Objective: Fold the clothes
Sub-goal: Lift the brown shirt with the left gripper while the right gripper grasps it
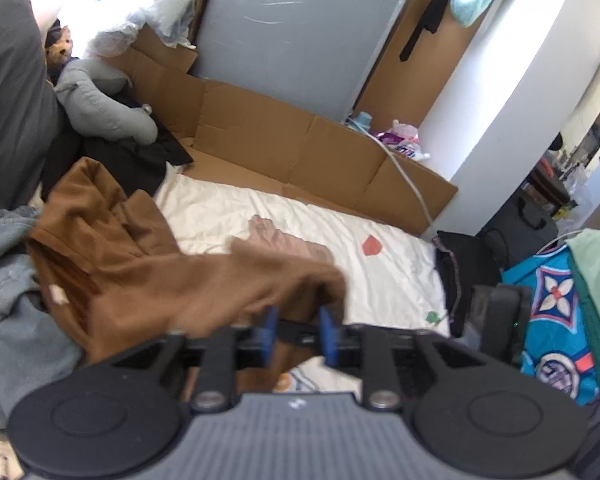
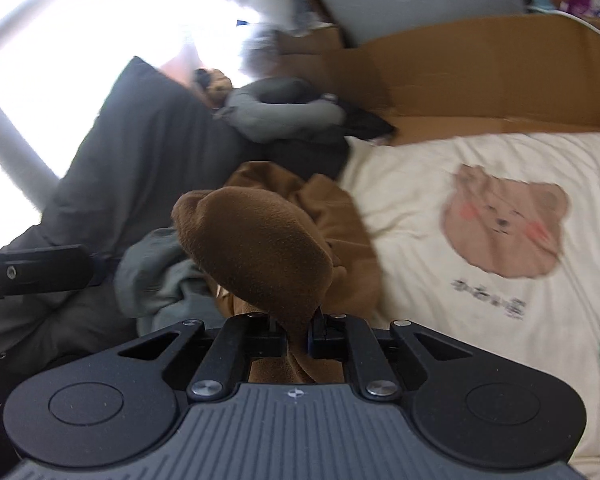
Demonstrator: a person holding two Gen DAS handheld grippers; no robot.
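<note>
- On the bed sheet, a cream cover printed with a bear face, lay the brown garment, crumpled and spread from the left pile toward the middle.
- Left gripper had its blue pads standing apart, with a fold of the brown garment lying between and over them; the pads did not visibly press on the cloth (the cloth was blurred at that spot).
- Right gripper was pressed together on a bunched end of the brown garment, which rose in a rounded hump just ahead of the jaws.
- Beside the brown garment, to its left, sat a grey-blue garment, touching it; the right wrist view showed the same grey cloth under the brown hump.
- Farther back lay a grey stuffed toy against a dark pillow, with black clothing just below it.
- Flattened cardboard stood along the far edge of the bed, in front of a wrapped grey mattress.
- At the right edge of the left wrist view lay a turquoise patterned cloth, near a folded dark item.
</note>
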